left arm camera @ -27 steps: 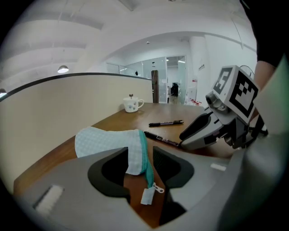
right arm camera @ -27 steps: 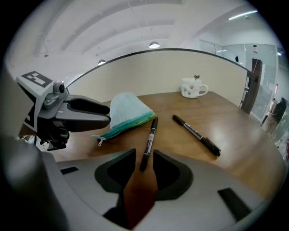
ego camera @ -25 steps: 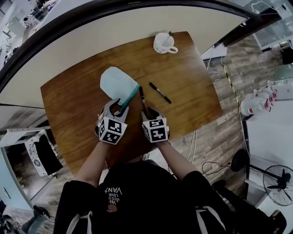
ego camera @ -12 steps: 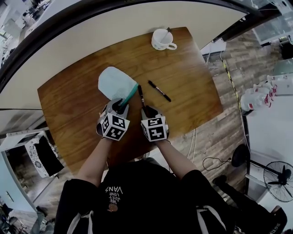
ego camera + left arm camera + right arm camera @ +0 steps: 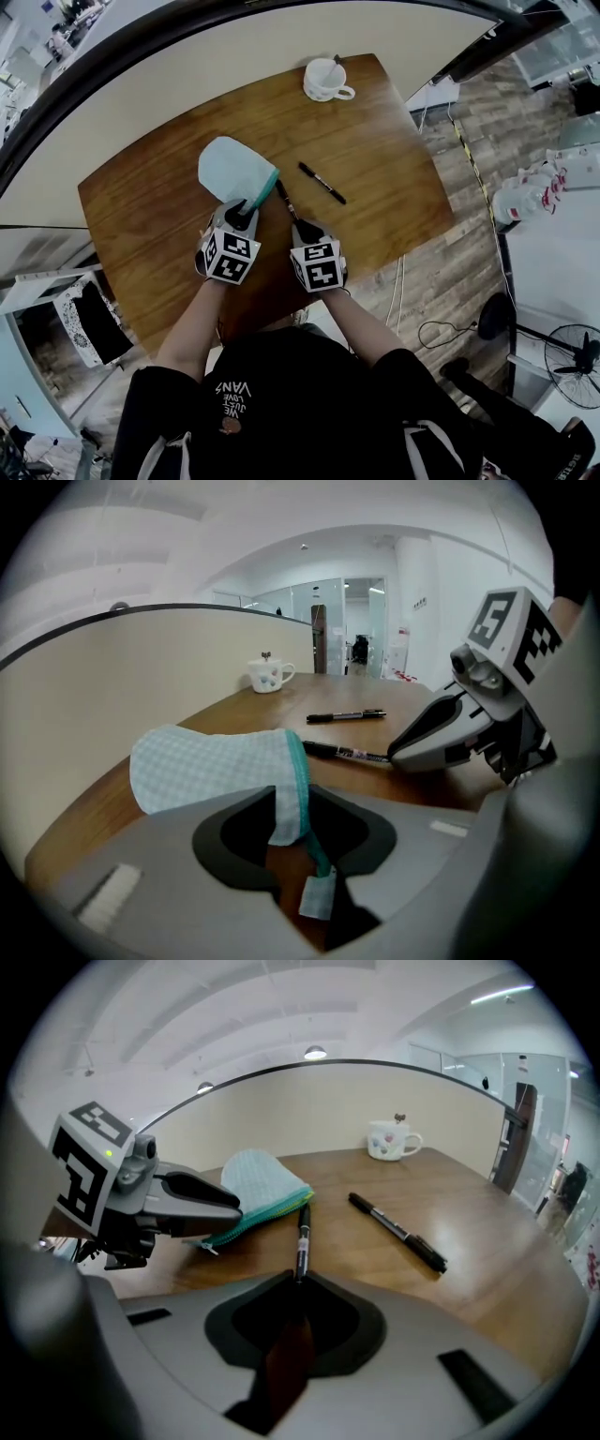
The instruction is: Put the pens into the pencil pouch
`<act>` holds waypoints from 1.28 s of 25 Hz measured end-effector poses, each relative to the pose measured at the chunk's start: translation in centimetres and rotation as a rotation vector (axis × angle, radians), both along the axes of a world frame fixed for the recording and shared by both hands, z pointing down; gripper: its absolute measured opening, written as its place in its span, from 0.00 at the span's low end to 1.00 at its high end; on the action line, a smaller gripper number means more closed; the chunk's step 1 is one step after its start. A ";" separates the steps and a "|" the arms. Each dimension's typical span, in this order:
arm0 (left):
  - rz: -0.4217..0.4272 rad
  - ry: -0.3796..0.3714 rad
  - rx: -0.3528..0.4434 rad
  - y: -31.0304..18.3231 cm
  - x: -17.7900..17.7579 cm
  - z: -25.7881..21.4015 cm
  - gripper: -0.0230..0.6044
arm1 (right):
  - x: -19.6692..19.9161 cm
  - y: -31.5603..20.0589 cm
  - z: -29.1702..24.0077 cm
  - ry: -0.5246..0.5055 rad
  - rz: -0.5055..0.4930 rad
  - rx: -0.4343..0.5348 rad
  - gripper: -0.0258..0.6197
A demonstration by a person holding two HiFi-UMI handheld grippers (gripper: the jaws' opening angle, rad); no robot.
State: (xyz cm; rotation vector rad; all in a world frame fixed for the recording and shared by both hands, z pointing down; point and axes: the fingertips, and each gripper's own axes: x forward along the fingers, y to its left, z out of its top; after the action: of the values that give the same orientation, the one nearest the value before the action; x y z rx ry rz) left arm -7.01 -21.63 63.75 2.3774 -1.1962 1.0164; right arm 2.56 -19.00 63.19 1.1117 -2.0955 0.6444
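The light blue pencil pouch (image 5: 232,169) lies on the wooden table (image 5: 375,141), its teal zipper edge (image 5: 302,789) towards me. My left gripper (image 5: 242,208) (image 5: 292,794) has just been closing and is shut on that edge near the pouch's corner. A black pen (image 5: 281,195) (image 5: 302,1237) lies just right of the pouch. My right gripper (image 5: 296,223) (image 5: 298,1281) has likewise been closing, and its jaws pinch the pen's near end. A second black pen (image 5: 322,183) (image 5: 398,1232) lies loose further right.
A white mug (image 5: 325,80) (image 5: 392,1138) stands at the table's far right corner. A beige partition (image 5: 234,47) runs along the far side. The two grippers sit side by side near the front edge.
Both grippers' jaws have narrowed, the left round the pouch's zipper edge and the right round the pen's end. The hands have stayed almost in place.
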 end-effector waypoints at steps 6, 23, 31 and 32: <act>0.007 0.016 0.002 0.0 0.5 -0.4 0.25 | 0.7 0.7 -0.7 -0.018 0.029 0.012 0.11; -0.055 0.112 -0.017 -0.5 0.4 -1.3 0.11 | 1.3 2.5 -2.2 -0.060 0.026 0.024 0.11; -0.047 0.193 0.055 -0.2 1.0 -4.7 0.11 | 0.2 4.3 -4.3 -0.111 -0.035 0.044 0.11; -0.044 0.203 0.064 -0.1 1.1 -5.1 0.11 | 0.1 4.4 -4.6 -0.116 -0.042 0.048 0.11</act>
State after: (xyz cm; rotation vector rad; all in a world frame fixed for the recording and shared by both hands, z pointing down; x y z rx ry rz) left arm -5.87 -21.69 58.68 2.4235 -1.2157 0.7131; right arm 2.66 -14.61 58.60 1.0762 -2.2383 0.6554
